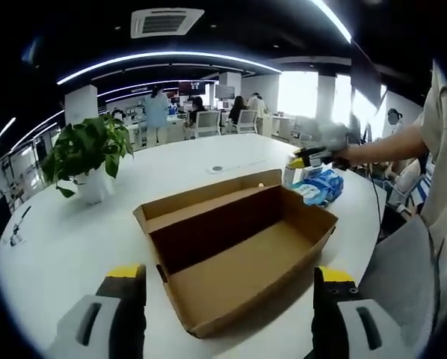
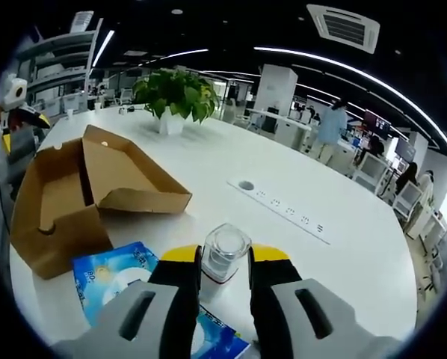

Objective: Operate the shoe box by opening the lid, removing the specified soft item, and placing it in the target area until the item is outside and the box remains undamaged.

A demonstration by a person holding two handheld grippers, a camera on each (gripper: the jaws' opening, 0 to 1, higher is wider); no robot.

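1. On the white table [image 1: 51, 247] sits the brown cardboard shoe box [image 1: 238, 254], lid open, interior bare.
2. Left gripper [image 1: 227, 295]: jaws spread wide, holding nothing.
3. Right gripper [image 2: 223, 273]: jaws closed around a clear lidded jar [image 2: 223, 254], above a blue soft packet [image 2: 111, 277] beside the box.

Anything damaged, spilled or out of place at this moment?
Nothing stands out. The shoe box sits open, empty and undamaged, lid folded back. The blue packet lies flat beside it, with the right gripper over it.
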